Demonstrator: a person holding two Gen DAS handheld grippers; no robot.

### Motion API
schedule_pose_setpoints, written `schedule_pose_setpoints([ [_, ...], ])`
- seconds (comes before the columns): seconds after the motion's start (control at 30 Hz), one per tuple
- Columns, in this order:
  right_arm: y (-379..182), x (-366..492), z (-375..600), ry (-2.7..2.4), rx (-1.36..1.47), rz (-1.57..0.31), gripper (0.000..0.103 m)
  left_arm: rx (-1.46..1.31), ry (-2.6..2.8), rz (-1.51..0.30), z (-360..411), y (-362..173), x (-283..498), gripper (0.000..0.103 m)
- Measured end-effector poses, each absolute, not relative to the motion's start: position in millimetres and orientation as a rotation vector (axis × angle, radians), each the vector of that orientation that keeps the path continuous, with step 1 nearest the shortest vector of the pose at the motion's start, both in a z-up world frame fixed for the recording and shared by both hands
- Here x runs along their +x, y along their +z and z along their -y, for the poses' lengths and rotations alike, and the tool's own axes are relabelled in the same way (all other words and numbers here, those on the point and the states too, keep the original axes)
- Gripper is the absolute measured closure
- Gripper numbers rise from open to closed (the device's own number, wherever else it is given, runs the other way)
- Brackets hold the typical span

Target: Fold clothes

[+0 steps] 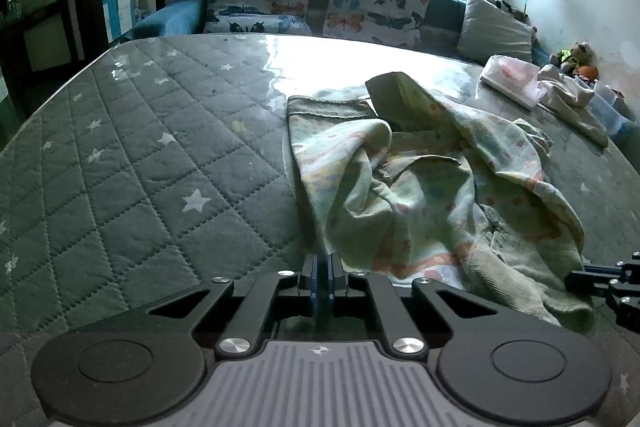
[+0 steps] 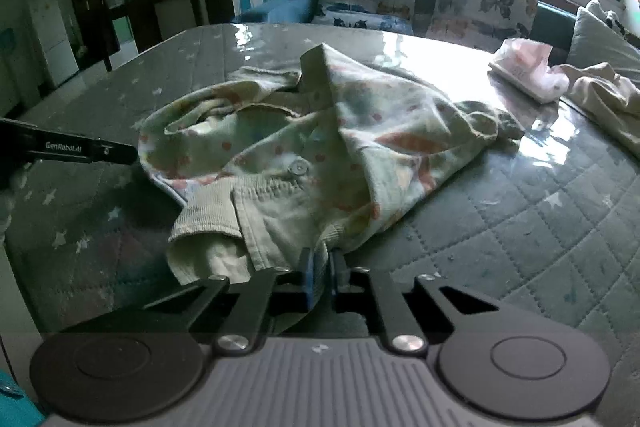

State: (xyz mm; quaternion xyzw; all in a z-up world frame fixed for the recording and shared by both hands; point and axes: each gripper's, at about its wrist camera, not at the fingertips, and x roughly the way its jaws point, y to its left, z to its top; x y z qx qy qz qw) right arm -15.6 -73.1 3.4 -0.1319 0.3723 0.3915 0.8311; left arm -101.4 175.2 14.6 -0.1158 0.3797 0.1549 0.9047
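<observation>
Right now both grippers, left [image 1: 323,273] & right [image 2: 323,273], are pinching the near hem of a limp, lightweight printed garment [image 2: 320,147] that's lying crumpled mid-mattress [image 1: 132,155] — prob best gripped at corners/hem.

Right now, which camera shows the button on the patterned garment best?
The right wrist view: the button faces the camera on the patterned garment, just above the ribbed cuff. In the left wrist view the garment's folds hide it.

Butterfly cushions [image 1: 320,7], pink packet [image 2: 528,69]
</observation>
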Motion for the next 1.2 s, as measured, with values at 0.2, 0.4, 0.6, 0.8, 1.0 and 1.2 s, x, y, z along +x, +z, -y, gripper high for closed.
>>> schedule_pose_setpoints([
  [0.2, 11, -25, 75, 0.840, -0.297, -0.774, 0.080, -0.229, 0.322, -0.784, -173, 16, -103, 0.097],
  [0.4, 14, -44, 71, 0.929, -0.332, -0.712, 0.050, -0.226, 0.324, -0.789, -171, 14, -105, 0.097],
  [0.6, 6, -55, 54, 1.007, -0.406, -0.693, 0.046, -0.226, 0.324, -0.791, -171, 14, -106, 0.097],
  [0.8, -11, -60, 40, 1.007, -0.499, -0.688, 0.063, -0.227, 0.327, -0.791, -172, 14, -107, 0.097],
  [1.0, 2, -55, 45, 1.002, -0.456, -0.674, 0.099, -0.227, 0.320, -0.762, -174, 22, -109, 0.101],
  [1.2, 42, -49, 67, 1.034, -0.373, -0.631, 0.100, -0.249, 0.266, -0.720, -173, 40, -112, 0.101],
])
